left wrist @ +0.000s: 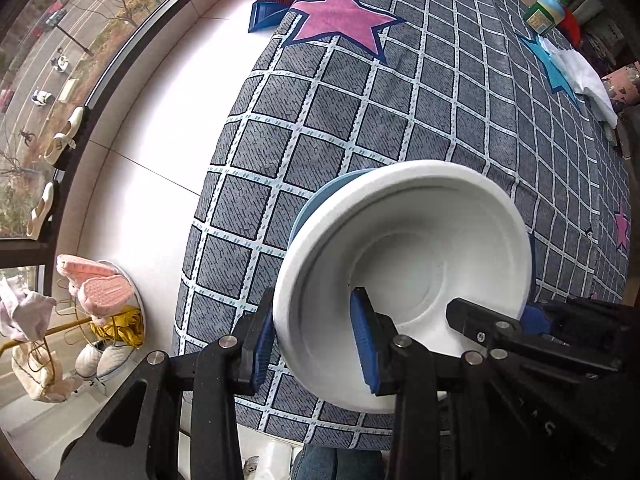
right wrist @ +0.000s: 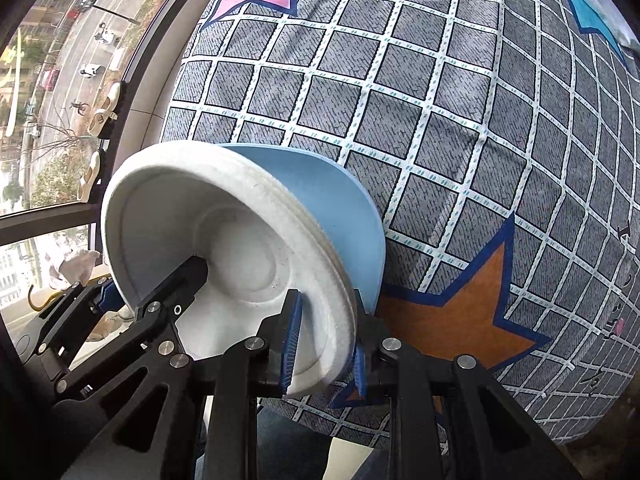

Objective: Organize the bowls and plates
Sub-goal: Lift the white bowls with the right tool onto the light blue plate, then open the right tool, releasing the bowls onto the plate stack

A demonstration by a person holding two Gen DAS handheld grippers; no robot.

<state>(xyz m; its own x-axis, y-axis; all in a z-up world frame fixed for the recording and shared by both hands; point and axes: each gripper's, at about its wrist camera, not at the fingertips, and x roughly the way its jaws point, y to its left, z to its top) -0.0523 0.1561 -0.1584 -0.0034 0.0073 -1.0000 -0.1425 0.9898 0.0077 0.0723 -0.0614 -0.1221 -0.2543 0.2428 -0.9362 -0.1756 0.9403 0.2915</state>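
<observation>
Where the stack is: a white bowl (left wrist: 400,248) nested on a blue plate (left wrist: 320,200), both tilted and seemingly off the cloth (left wrist: 360,100), just left of the orange star (right wrist: 460,312).
Left tongs (left wrist: 314,300): nearly closed, one pad inside the bowl and one outside, pinching its rim on the side away from the star.
Right tongs (right wrist: 326,300): nearly closed on the star side, clamping the bowl rim and plate edge together.
Why two grips: I'd guess opposite holds stop the pair tipping or sliding apart.
Why stacked: they can travel as one pile, which suits tidying.
Risk: the plate seems clamped on the star side only, so it could slip.
</observation>
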